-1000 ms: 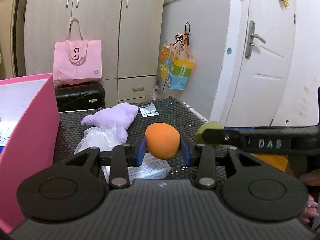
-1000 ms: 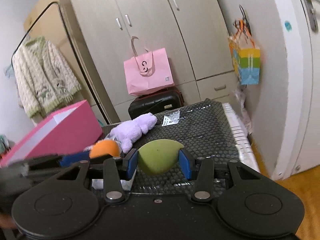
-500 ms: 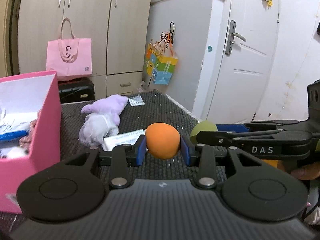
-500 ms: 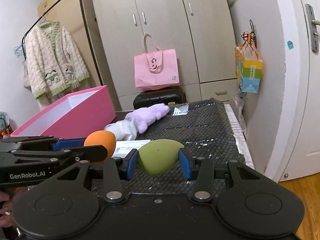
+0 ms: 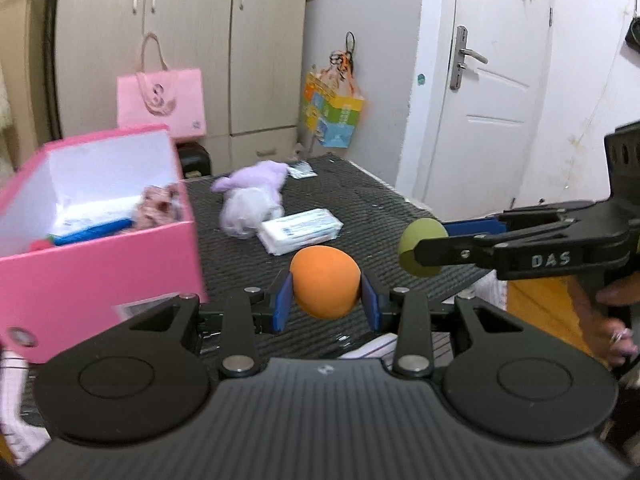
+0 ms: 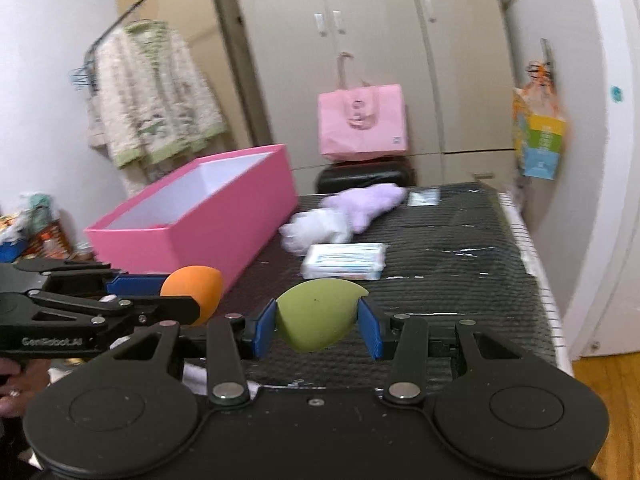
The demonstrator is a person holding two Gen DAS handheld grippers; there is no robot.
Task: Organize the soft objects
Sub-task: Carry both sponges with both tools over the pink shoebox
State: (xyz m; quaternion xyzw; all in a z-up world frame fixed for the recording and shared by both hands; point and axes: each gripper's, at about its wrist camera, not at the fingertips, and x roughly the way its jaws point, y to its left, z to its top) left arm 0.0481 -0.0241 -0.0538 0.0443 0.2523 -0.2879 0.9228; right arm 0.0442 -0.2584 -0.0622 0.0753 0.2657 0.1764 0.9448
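Note:
My left gripper [image 5: 325, 302] is shut on an orange sponge [image 5: 325, 282], held above the near part of the black table [image 5: 360, 204]. To its right, my right gripper [image 6: 318, 326] is shut on an olive-green sponge [image 6: 316, 316]; the same green sponge [image 5: 420, 246] shows in the left wrist view. The orange sponge [image 6: 196, 290] appears at the left of the right wrist view. A pink box [image 5: 100, 256] stands on the table's left, with soft items inside. A purple plush toy [image 5: 256, 178], a white mesh bundle [image 5: 248, 212] and a tissue pack [image 5: 300, 230] lie mid-table.
A small packet [image 6: 424, 197] lies at the table's far end. Behind stand a black suitcase [image 6: 364, 178] with a pink bag [image 6: 362, 122], cupboards, a hanging colourful bag [image 5: 332, 120] and a white door [image 5: 496, 92]. A person's hand [image 5: 612, 320] holds the right gripper's handle.
Both grippers have drawn back from the far end and risen a little, each keeping its sponge. The pink box's inside and the tissue pack have come into fuller view.

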